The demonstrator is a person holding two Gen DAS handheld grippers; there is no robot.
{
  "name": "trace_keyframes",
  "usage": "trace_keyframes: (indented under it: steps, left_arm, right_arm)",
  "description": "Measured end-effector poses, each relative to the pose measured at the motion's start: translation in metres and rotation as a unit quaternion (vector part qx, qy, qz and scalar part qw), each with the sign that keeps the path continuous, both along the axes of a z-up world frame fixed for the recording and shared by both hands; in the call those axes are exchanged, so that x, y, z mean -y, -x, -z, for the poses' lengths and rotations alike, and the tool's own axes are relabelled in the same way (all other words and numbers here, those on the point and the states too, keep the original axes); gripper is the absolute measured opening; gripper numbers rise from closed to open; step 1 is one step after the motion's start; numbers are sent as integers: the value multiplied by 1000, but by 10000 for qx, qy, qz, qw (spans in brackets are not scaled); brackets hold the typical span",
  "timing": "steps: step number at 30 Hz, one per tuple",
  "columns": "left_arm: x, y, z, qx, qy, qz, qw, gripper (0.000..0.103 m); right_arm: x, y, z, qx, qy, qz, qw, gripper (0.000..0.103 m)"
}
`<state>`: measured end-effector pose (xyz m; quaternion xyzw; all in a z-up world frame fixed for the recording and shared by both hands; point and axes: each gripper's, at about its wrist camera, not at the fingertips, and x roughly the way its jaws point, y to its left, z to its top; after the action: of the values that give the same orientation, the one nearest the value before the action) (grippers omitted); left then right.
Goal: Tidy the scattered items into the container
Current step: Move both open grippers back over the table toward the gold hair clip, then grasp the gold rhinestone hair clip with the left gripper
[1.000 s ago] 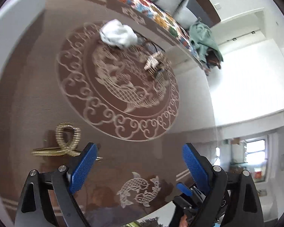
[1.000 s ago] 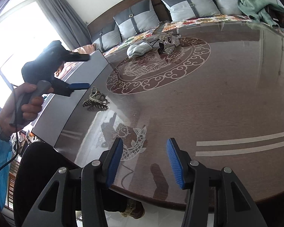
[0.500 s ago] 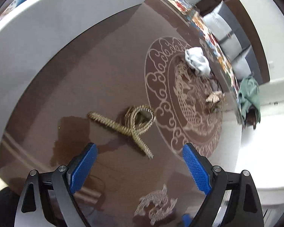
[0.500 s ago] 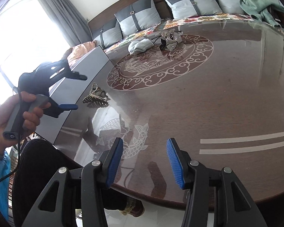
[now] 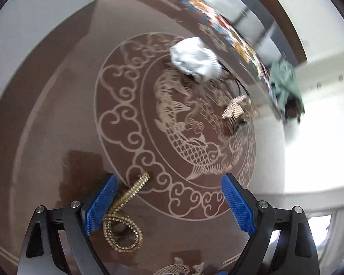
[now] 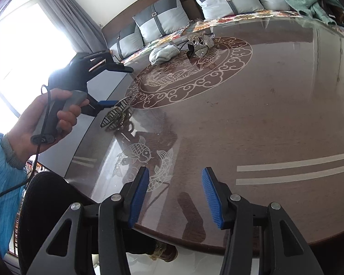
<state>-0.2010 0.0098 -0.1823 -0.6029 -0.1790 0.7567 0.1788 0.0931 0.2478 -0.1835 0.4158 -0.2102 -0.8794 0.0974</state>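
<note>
Left wrist view: left claw [image 5: 167,202] spread wide, hovering low over the glossy brown counter [image 5: 64,119] with its pale fish-and-cloud inlay. Gold rhinestone looped hair clip [image 5: 122,220] lying on the counter just inside the left blue pad, touching or nearly so; hard to tell. Farther off, a crumpled white cloth [image 5: 193,58] and a glittery folded ornament [image 5: 235,110] on the medallion. Half a second back, clip lay ahead of and between the pads; now close under the left one.

Right wrist view: right claw [image 6: 174,194] open and empty above the counter's near edge [image 6: 263,119]. Seen only here: the person's left hand [image 6: 45,119] gripping the other tool, its blue tip at the clip [image 6: 117,114], and the cushioned sofa [image 6: 195,9] behind. No container identifiable in either view.
</note>
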Motion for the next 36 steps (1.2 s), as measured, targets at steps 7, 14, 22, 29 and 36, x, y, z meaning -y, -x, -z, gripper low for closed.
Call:
trace_keyframes:
  steps: [7, 14, 22, 29, 36]
  left_arm:
    - [-1, -29, -16, -506, 1574, 1783, 9700, 91]
    - [-10, -44, 0, -759, 2248, 2778, 9309, 91]
    - [-7, -39, 4, -741, 2183, 2845, 9305, 73]
    - [-6, -41, 8, -563, 2209, 2741, 9343, 48]
    - [-3, -65, 6, -797, 1606, 1987, 9635, 43]
  right_arm:
    - [-1, 2, 5, 144, 83, 51, 9998, 49]
    - [5, 1, 4, 114, -93, 5, 9999, 49]
    - [1, 1, 5, 149, -110, 97, 9998, 49]
    - [0, 1, 5, 151, -98, 136, 9997, 49]
    - [-9, 6, -8, -27, 5, 254, 9997, 49]
